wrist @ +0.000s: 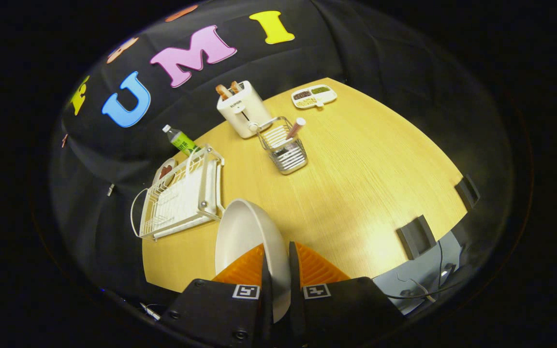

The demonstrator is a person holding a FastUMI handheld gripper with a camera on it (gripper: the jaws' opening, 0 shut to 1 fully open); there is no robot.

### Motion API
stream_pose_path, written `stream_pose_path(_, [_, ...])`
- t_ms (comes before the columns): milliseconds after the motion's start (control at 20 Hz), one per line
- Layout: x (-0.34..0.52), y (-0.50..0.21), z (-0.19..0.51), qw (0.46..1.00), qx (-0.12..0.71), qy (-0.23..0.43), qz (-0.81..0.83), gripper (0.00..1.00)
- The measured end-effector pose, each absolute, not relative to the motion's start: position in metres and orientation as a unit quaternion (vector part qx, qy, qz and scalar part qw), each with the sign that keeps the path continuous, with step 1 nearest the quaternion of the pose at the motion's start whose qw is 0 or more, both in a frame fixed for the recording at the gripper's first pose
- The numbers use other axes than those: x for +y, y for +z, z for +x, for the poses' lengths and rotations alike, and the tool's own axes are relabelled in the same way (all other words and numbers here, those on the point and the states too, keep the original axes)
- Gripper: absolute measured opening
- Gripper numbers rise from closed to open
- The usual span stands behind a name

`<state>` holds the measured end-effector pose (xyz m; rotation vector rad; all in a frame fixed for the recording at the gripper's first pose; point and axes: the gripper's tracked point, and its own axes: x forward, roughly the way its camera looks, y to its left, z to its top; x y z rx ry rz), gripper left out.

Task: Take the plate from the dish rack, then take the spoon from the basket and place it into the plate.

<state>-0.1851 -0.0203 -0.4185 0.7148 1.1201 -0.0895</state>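
Both jaws pinch the white plate (247,241) edgewise between them, beside the dish rack (182,195).

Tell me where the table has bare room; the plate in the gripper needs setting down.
Gripper shut on plate. Bare table right of the fingers, between wire basket and black clips. Crowded: dish rack, bottle, toaster.

I am finding nothing legible: the toaster (243,108) near the tabletop's far edge is showing a small dark word, too tiny to read. My gripper (277,251), pinching the plate (244,232), is carrying wordless square markers (246,291).
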Motion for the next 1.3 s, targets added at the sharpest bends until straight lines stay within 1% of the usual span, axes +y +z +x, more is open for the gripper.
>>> stream_pose_path(250, [-0.006, -0.457, -0.190, 0.765, 0.539, -0.049, 0.349, 0.18])
stream_pose_path(450, [-0.004, -0.460, -0.175, 0.766, 0.533, -0.052, 0.356, 0.19])
stream_pose_path(550, [-0.005, -0.462, -0.169, 0.766, 0.535, -0.058, 0.352, 0.21])
stream_pose_path(700, [-0.015, -0.466, -0.164, 0.772, 0.534, -0.074, 0.337, 0.22])
stream_pose_path(800, [-0.019, -0.464, -0.162, 0.772, 0.532, -0.081, 0.338, 0.29])
stream_pose_path(850, [-0.022, -0.463, -0.162, 0.774, 0.531, -0.084, 0.334, 0.31])
stream_pose_path(900, [-0.025, -0.462, -0.162, 0.777, 0.529, -0.086, 0.329, 0.35])
stream_pose_path(1200, [-0.041, -0.445, -0.153, 0.792, 0.512, -0.091, 0.320, 0.82])
stream_pose_path(1250, [-0.045, -0.440, -0.150, 0.798, 0.506, -0.091, 0.315, 0.88])
stream_pose_path(1300, [-0.052, -0.434, -0.146, 0.805, 0.499, -0.091, 0.307, 0.88])
